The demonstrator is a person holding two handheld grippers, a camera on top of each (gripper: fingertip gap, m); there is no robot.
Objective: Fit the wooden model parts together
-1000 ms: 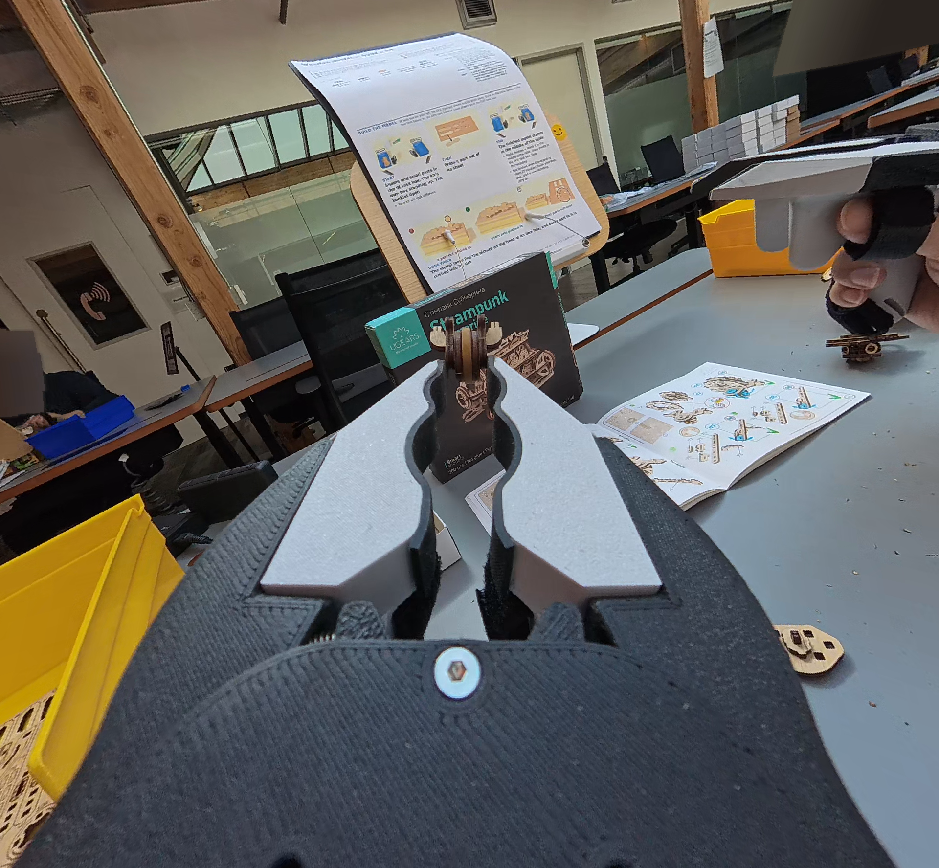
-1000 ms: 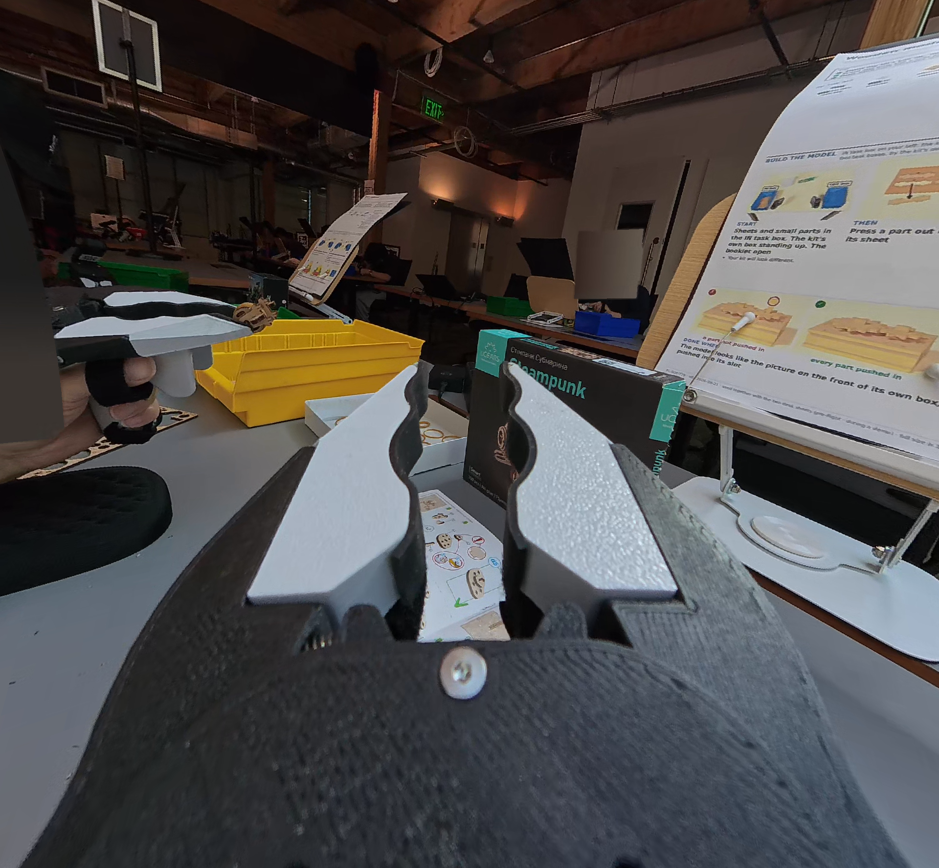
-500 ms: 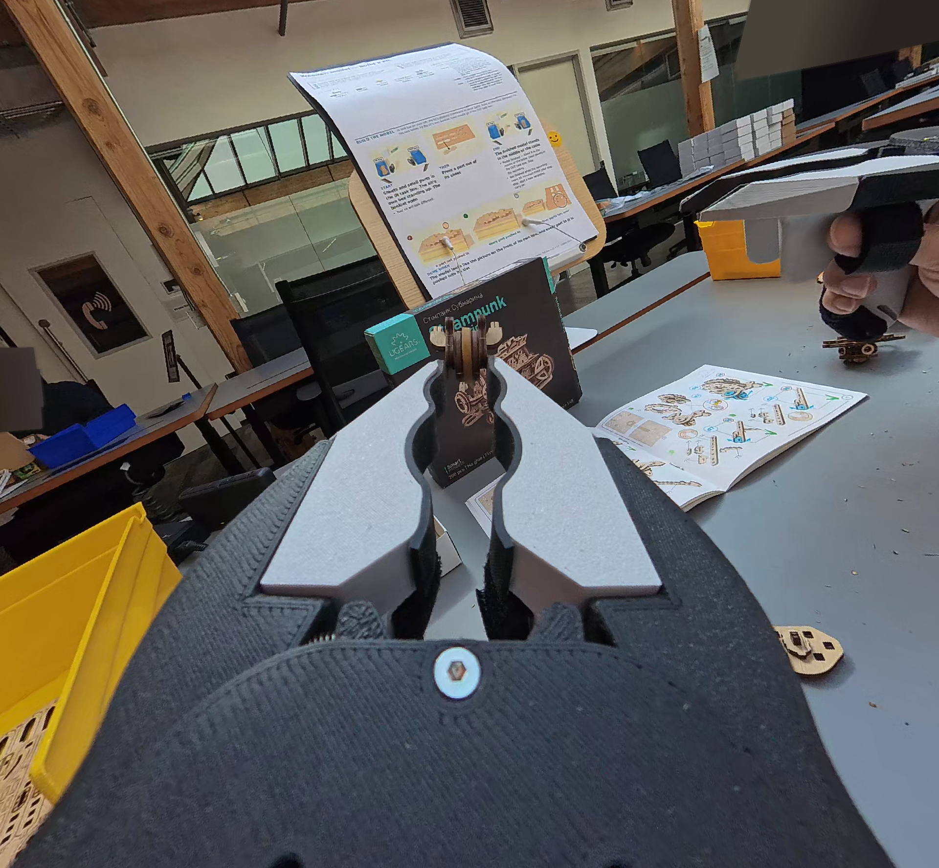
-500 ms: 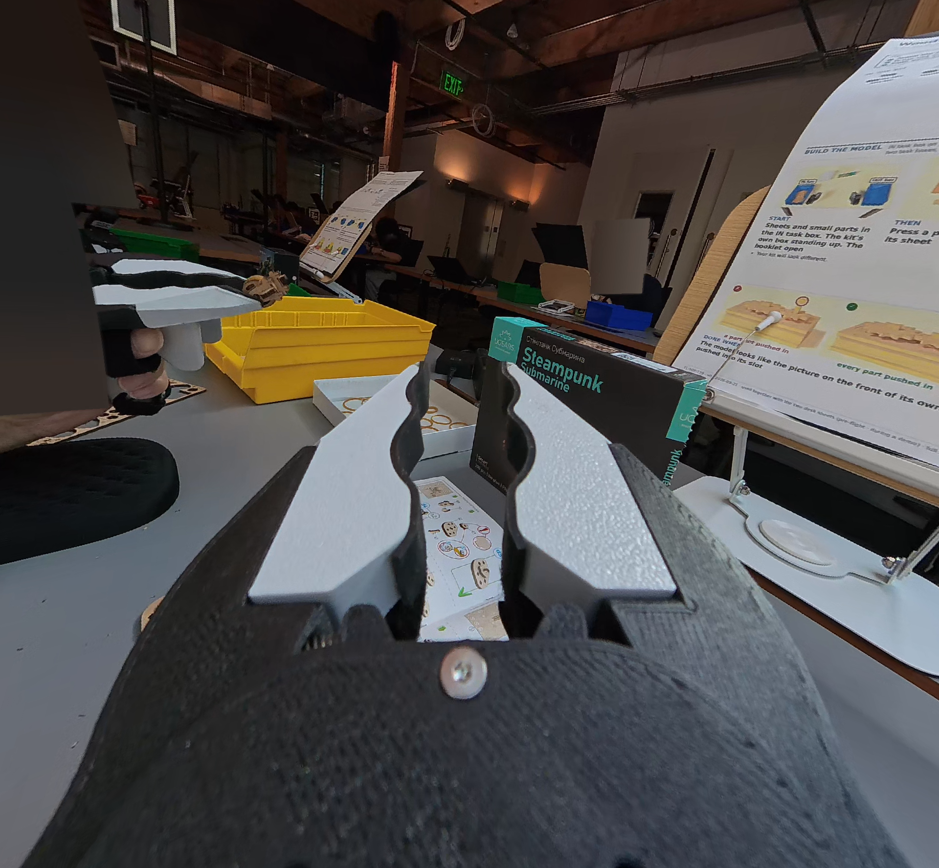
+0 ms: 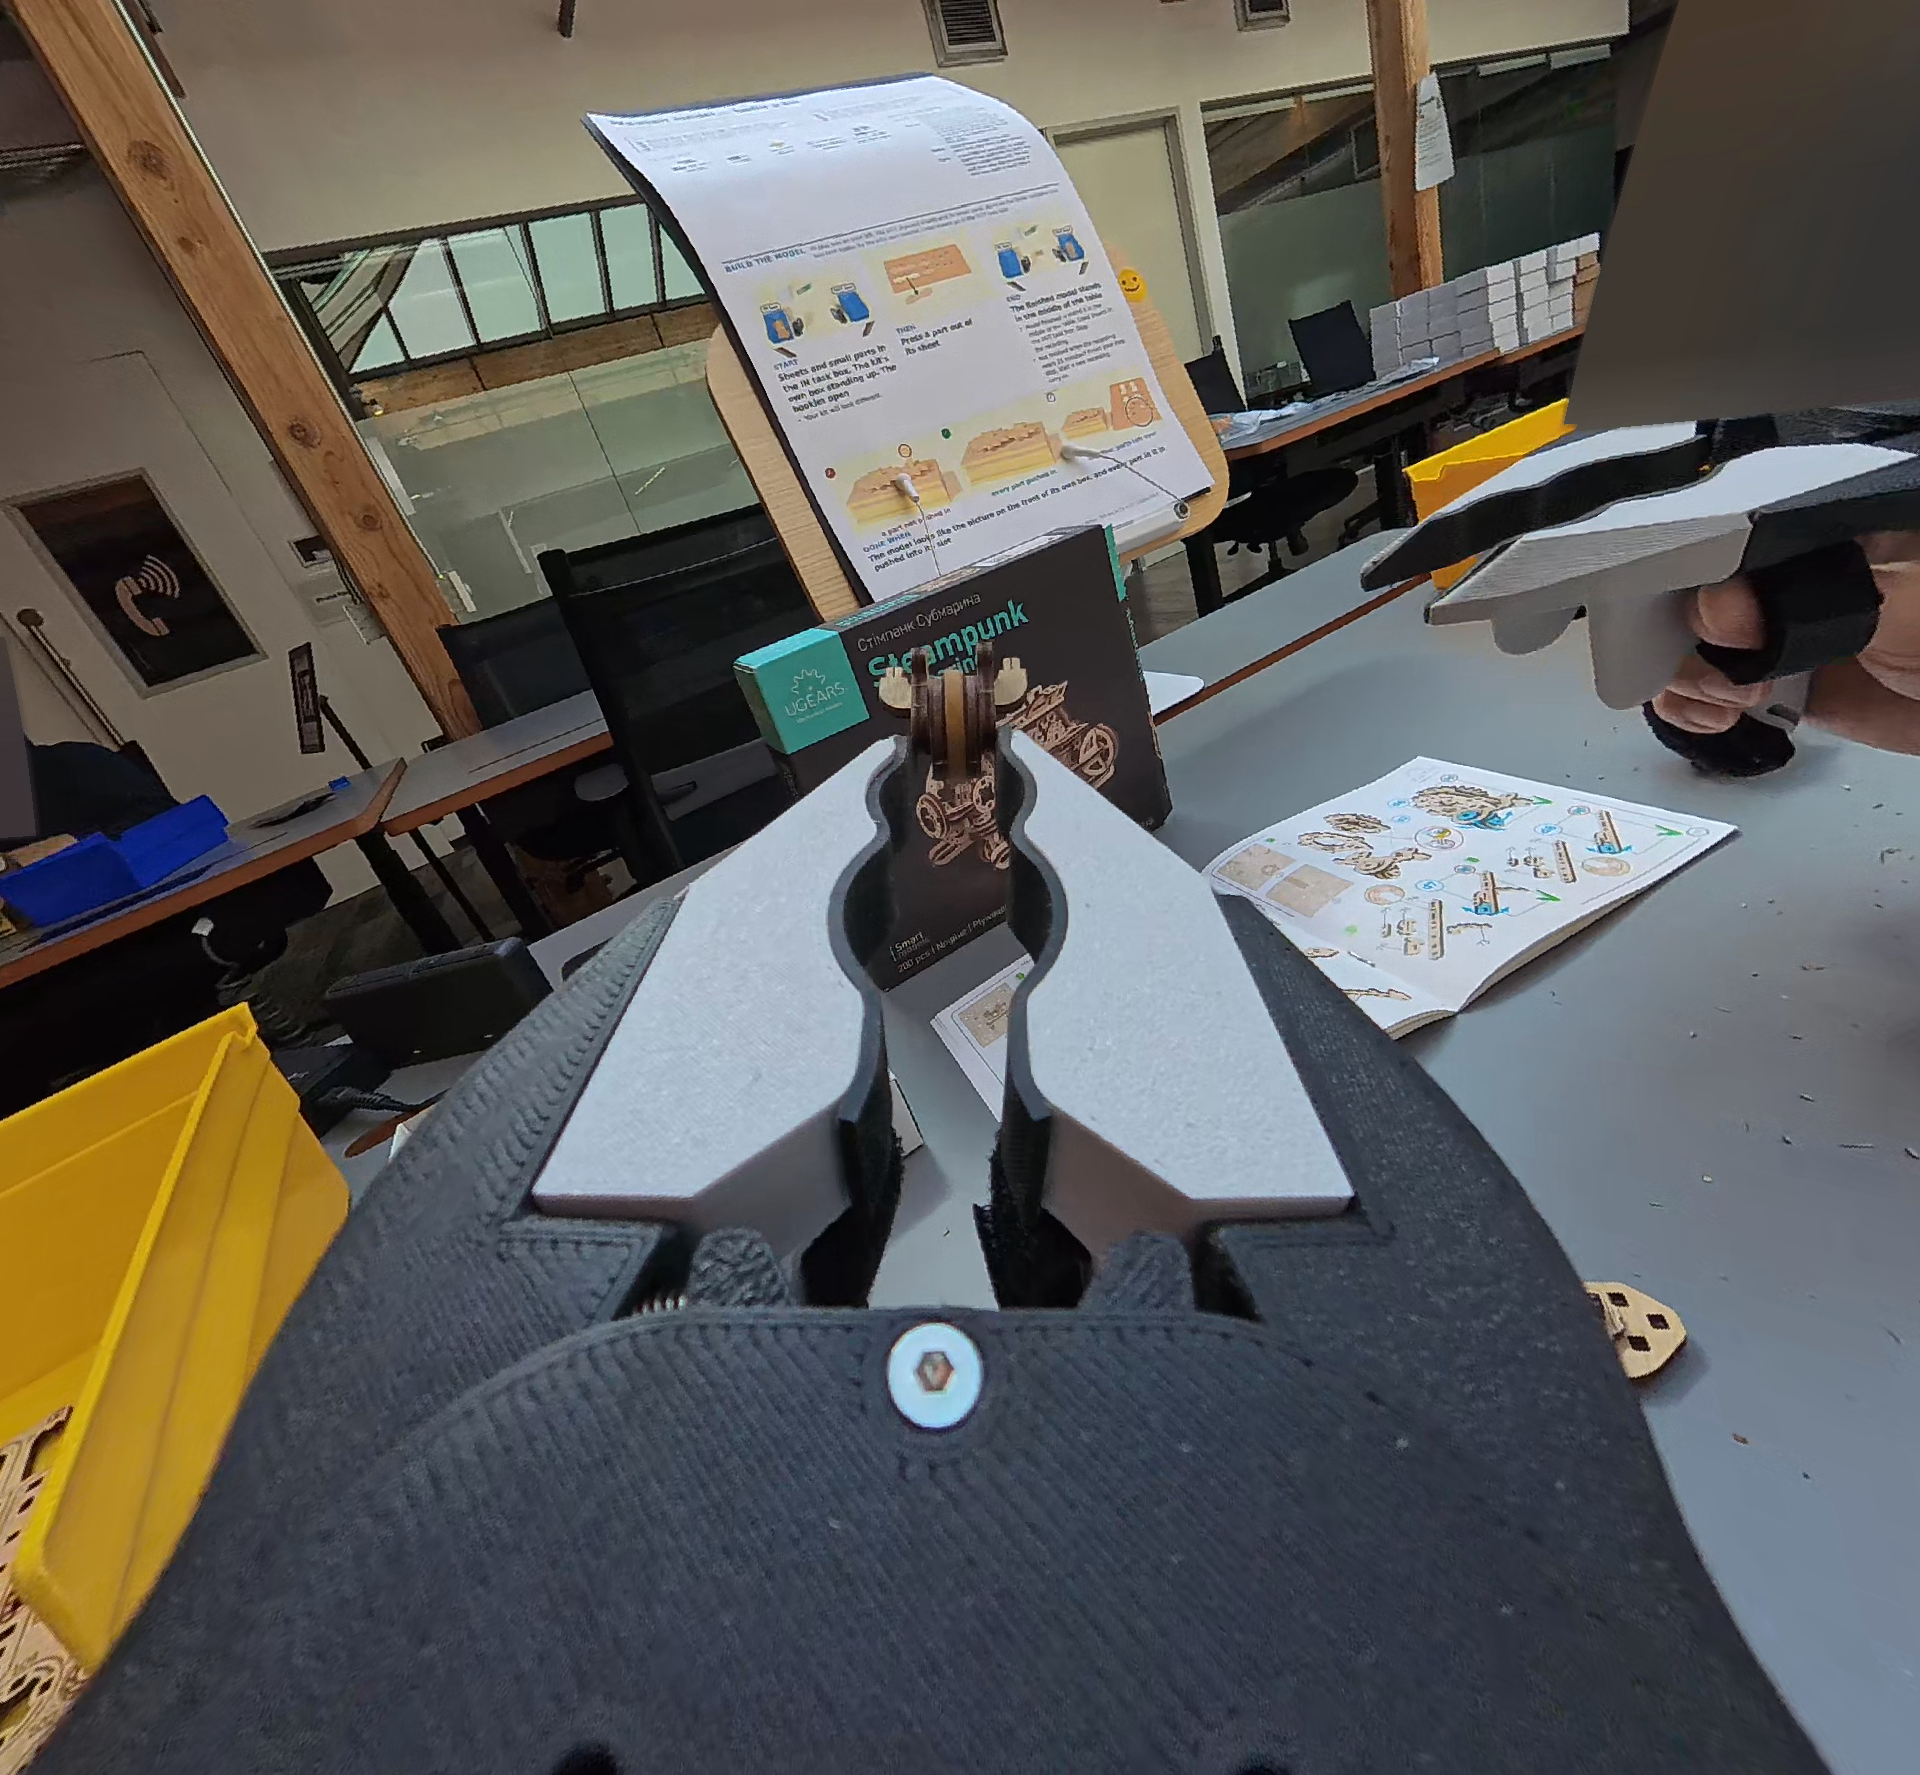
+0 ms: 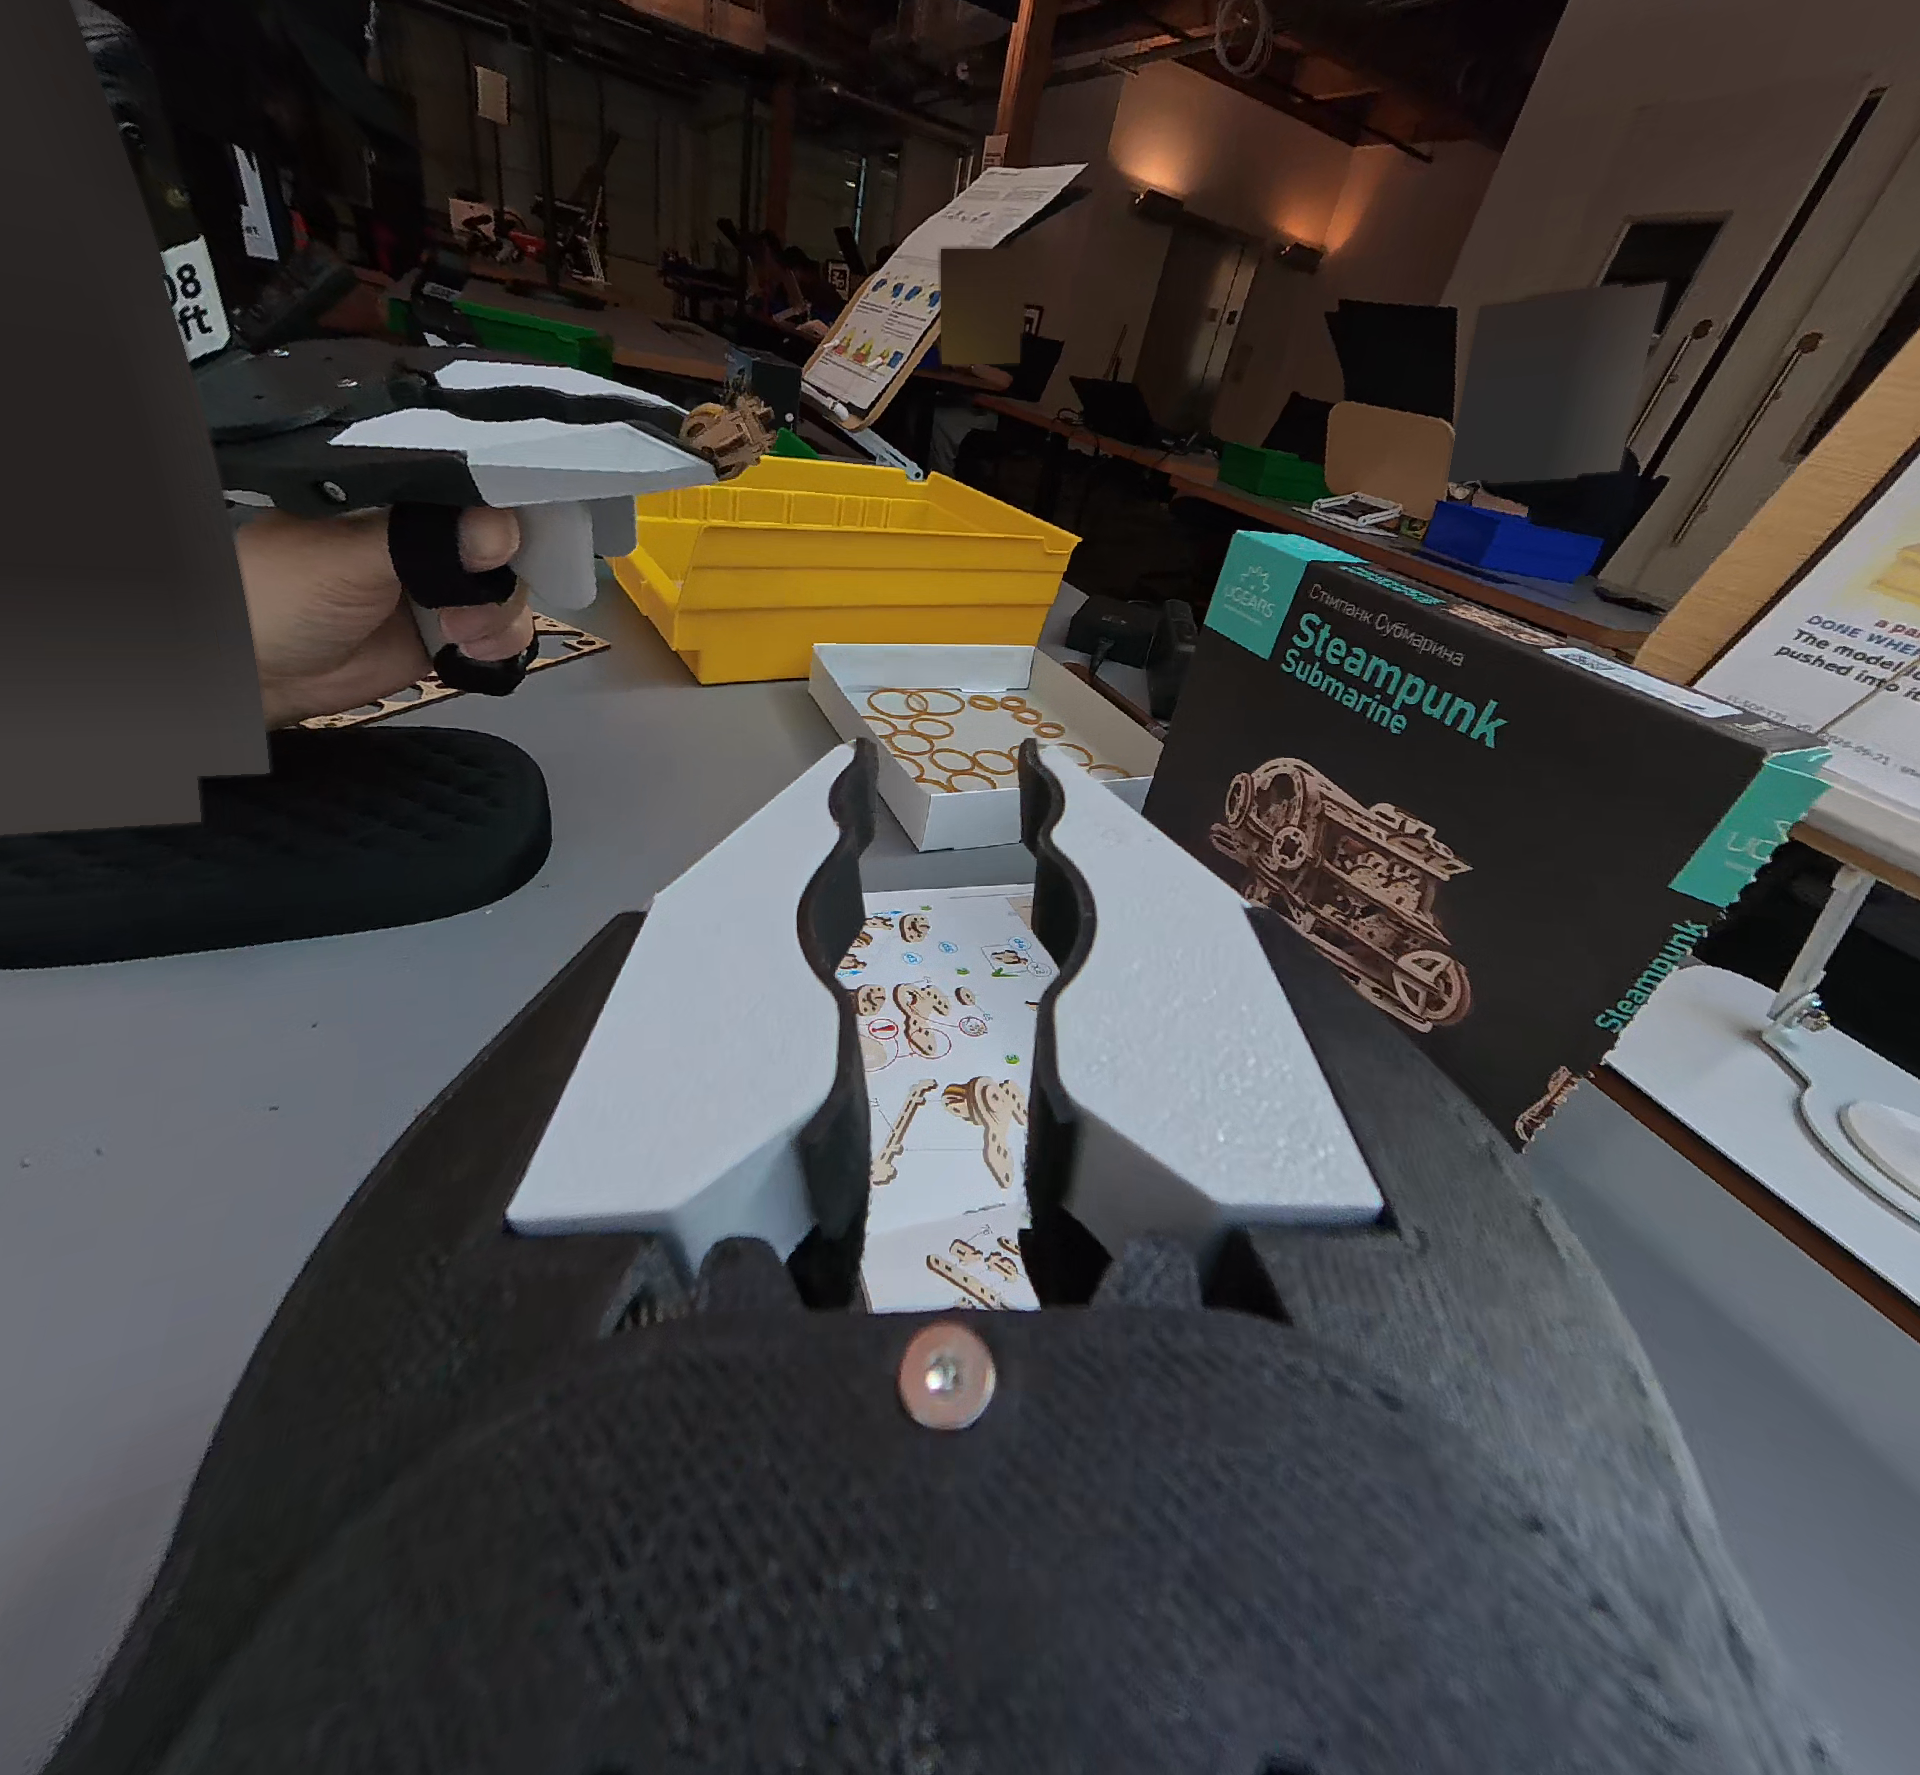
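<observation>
My left gripper [image 5: 954,740] is shut on a small wooden wheel-like assembly [image 5: 948,702] and holds it up above the grey table [image 5: 1558,1154]. The right wrist view shows this gripper at the left with the assembly [image 6: 729,433] at its tips. My right gripper [image 6: 945,755] is open and empty, low over the open instruction booklet [image 6: 935,987]. It also shows at the right edge of the left wrist view [image 5: 1403,582], jaws apart, held by a hand. A loose flat wooden part [image 5: 1640,1328] lies on the table near my left gripper's body.
The dark kit box [image 6: 1434,852] stands right of the booklet. A white tray of wooden rings [image 6: 966,743] and a yellow bin [image 6: 842,572] lie behind. A wooden part sheet [image 6: 566,650] and a black pad [image 6: 312,832] are at left. An instruction sheet on a stand [image 5: 914,323] rises behind the box.
My right gripper has tilted down and moved closer to the booklet and the kit box. In the left wrist view it has come lower and nearer. My left gripper still holds the assembly.
</observation>
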